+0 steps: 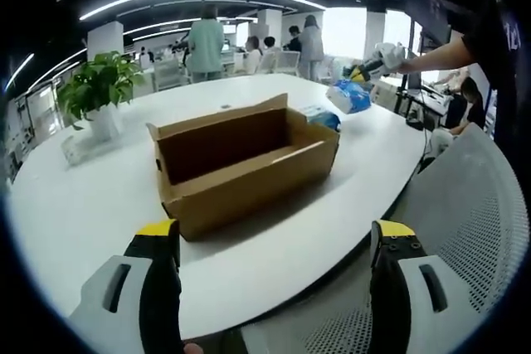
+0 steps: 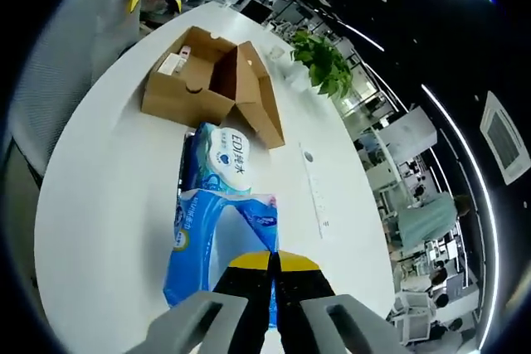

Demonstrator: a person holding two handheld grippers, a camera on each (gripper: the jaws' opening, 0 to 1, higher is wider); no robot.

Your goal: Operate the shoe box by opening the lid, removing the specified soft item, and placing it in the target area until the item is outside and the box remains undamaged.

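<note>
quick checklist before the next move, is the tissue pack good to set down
1. Box lid open: ok. The cardboard box stands open on the white table.
2. Soft item out of the box: ok. The blue tissue pack is outside it, held above the table.
3. Grip on the pack: ok. The right gripper has its jaws shut on the pack's edge.
4. Set-down spot: cannot tell. A second tissue pack lies on the table just below the held one; no marked target shows.
5. Left gripper out of the way: ok. It is open, on the near side of the box.
6. Box undamaged: ok, no tears seen.
</note>
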